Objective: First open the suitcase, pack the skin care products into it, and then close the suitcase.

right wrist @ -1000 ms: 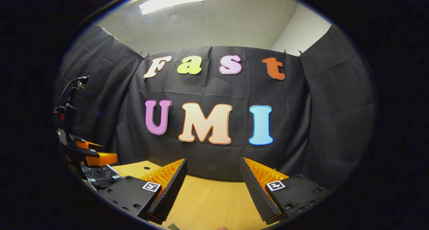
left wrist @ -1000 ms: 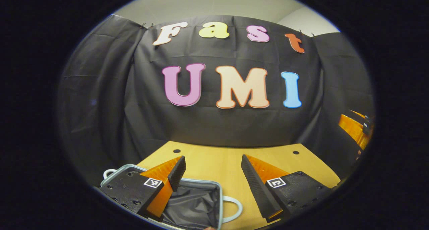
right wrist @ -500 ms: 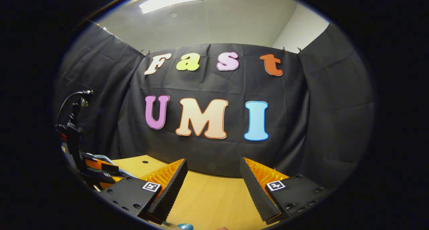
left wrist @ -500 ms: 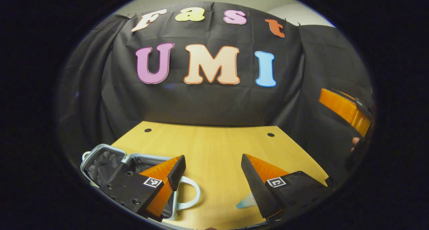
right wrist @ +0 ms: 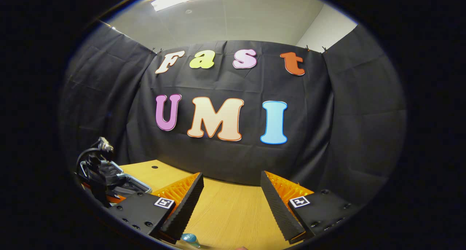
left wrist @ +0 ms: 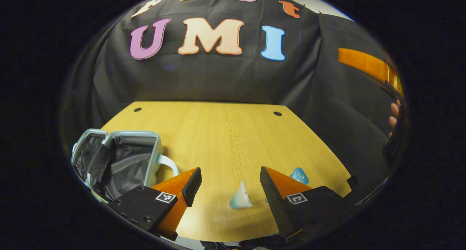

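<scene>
In the left gripper view a small pale-blue suitcase (left wrist: pixel 117 154) lies open at the left of the wooden table (left wrist: pixel 222 133), its dark lining showing. My left gripper (left wrist: pixel 230 182) hangs open above the table's near edge. A pale cone-shaped skin care item (left wrist: pixel 240 199) lies between its fingers, untouched, and a blue one (left wrist: pixel 299 175) lies by its right finger. In the right gripper view my right gripper (right wrist: pixel 231 197) is open over the table, with a blue cap (right wrist: pixel 189 238) at the bottom edge. The open suitcase (right wrist: pixel 120 180) sits far left there, with the left gripper's rig (right wrist: pixel 96 170) in front of it.
The black cloth wall stands behind the table. Two small holes (left wrist: pixel 277 113) mark the table's far corners. At the right edge of the left gripper view a hand (left wrist: pixel 393 117) holds the other gripper (left wrist: pixel 367 66).
My left gripper has tilted down and moved right, so the suitcase slid left in its view and two skin care items came into sight. The right gripper dipped slightly; a blue cap appeared.
</scene>
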